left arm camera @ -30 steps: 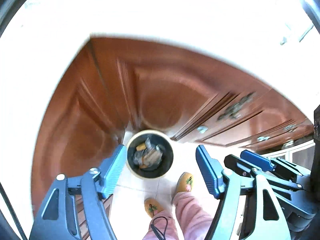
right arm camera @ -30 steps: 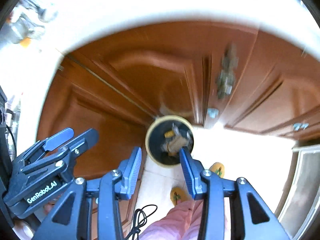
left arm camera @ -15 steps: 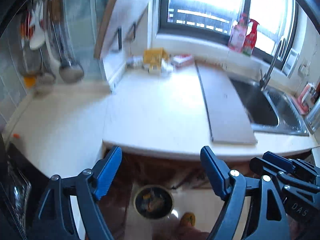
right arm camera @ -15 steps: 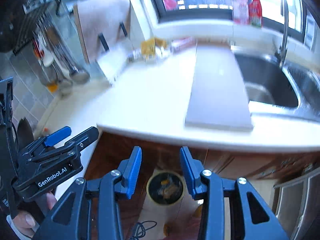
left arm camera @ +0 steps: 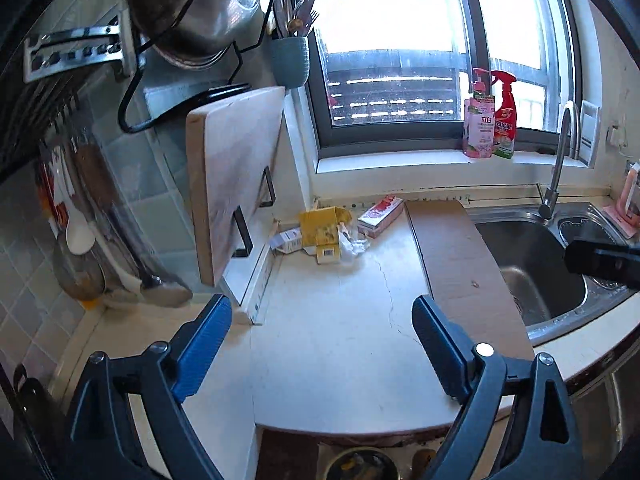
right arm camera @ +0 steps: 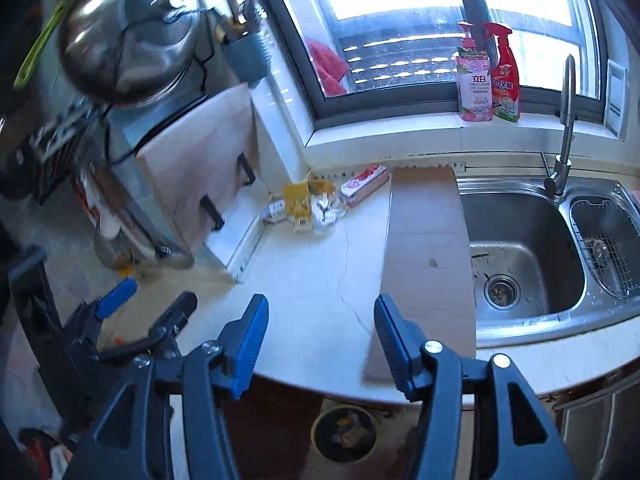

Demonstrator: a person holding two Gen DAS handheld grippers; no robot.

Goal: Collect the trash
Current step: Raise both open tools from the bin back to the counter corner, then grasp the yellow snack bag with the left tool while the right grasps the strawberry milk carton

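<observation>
Scene: I hold both grippers over the counter's near edge, aimed at the litter by the back wall under the window (left arm camera: 400, 60).
Landmark: the yellow carton (left arm camera: 322, 226), torn open, near the counter's back edge.
Trash: a small white carton (left arm camera: 289, 241) touching the yellow carton's left side; crumpled clear wrap (left arm camera: 352, 242) at its right; a pink-and-red box (left arm camera: 380, 210) just beyond the wrap.
Left gripper (left arm camera: 322, 350): released, its jaws have just been opening, nothing between them.
Right gripper (right arm camera: 322, 340): released too, jaws just widened, nothing held.
Bin (right arm camera: 345, 434): on the floor, well in front of the yellow carton and below the counter edge, already holding scraps.
Step in hand, my reading: the reach to the pile.
How to do it well: I would send the left gripper to the white carton and the right to the pink-and-red box, coming in low and level, and close only once each piece sits squarely between the pads. The wrap looks likely to slip.
</observation>
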